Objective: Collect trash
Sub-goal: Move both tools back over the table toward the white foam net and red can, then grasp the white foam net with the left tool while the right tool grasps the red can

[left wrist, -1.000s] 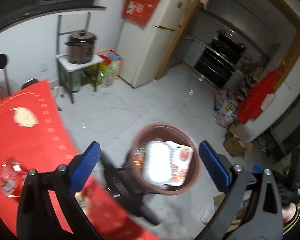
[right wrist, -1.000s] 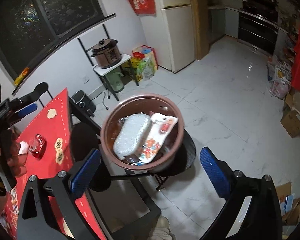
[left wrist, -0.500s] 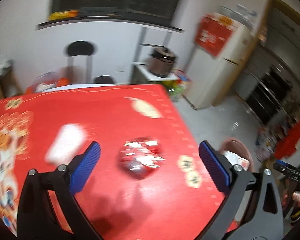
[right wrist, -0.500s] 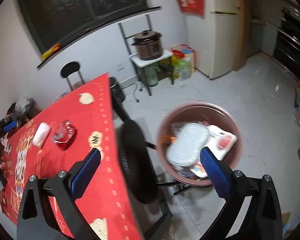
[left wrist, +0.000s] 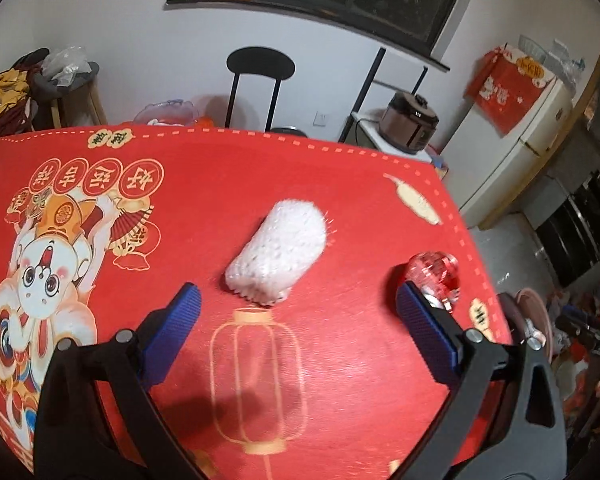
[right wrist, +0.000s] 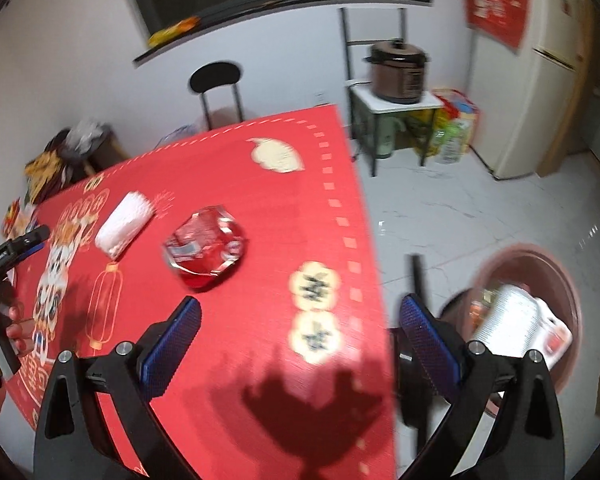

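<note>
The left gripper [left wrist: 296,320] is wide open and holds nothing. It hangs over the red cloth [left wrist: 220,184] on the table. Just past its blue fingers [left wrist: 172,336] lies a white foam piece [left wrist: 278,252], a bit tilted, about in the middle between them. A gold lantern picture [left wrist: 256,376] is printed on the cloth under the gripper. To the right, touching the tip of the right finger in this view, sits a clear crumpled wrapper [left wrist: 434,270] near the cloth's edge. I cannot tell if it really touches the finger. On the left of the cloth is a cartoon rabbit [left wrist: 40,276]. Behind the table stand a black chair [left wrist: 260,66] and a brown cooker [left wrist: 410,122].

The right gripper [right wrist: 296,320] is wide open too, with nothing in it. It hangs over the right edge of the cloth. The wrapper [right wrist: 204,246] lies ahead of it, a little to the left, and the foam piece [right wrist: 126,224] lies farther left, apart from the wrapper. Off the table, low on the right, is a brown bin [right wrist: 556,276] with white trash [right wrist: 516,324] in it. The picture is blurry there. At the far left edge, the left hand [right wrist: 0,320] holds its gripper. Far back stands a fridge [right wrist: 540,76].
</note>
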